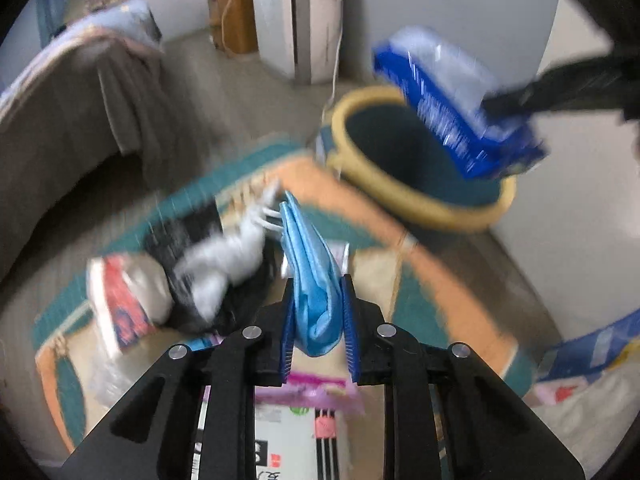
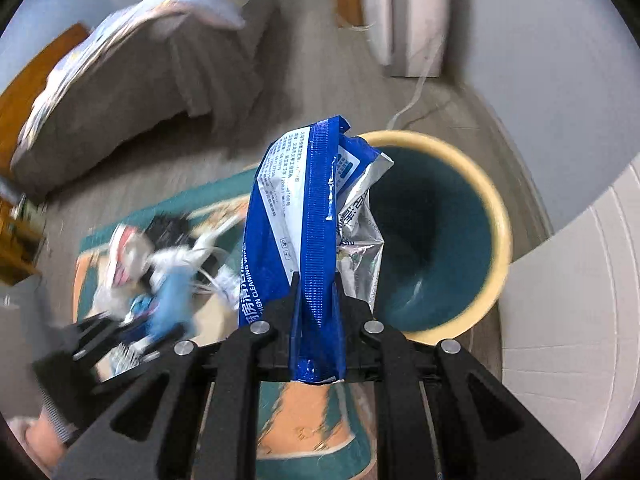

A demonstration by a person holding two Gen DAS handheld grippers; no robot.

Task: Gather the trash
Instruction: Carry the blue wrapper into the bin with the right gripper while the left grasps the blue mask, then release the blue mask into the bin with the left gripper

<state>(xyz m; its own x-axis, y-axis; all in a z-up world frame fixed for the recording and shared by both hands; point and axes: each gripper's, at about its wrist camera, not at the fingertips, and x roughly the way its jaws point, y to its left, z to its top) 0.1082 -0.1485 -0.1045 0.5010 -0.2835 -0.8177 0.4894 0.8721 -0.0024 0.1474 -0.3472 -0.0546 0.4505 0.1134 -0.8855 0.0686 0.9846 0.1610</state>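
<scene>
My right gripper (image 2: 316, 300) squeezed a blue wrapper (image 2: 304, 216) by the bin (image 2: 496, 216), and my left gripper (image 1: 318, 308) pinched a blue cloth (image 1: 312, 272).

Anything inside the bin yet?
The bin shows bare teal wall and floor, no trash visible. The blue wipes packet in the right gripper covers its left inner side.

The right gripper (image 2: 316, 280) clamps a crumpled blue-and-white foil wipes packet (image 2: 308, 216) upright, just beside the yellow-rimmed teal round bin (image 2: 498, 216) on the patterned rug (image 2: 304, 432).
</scene>
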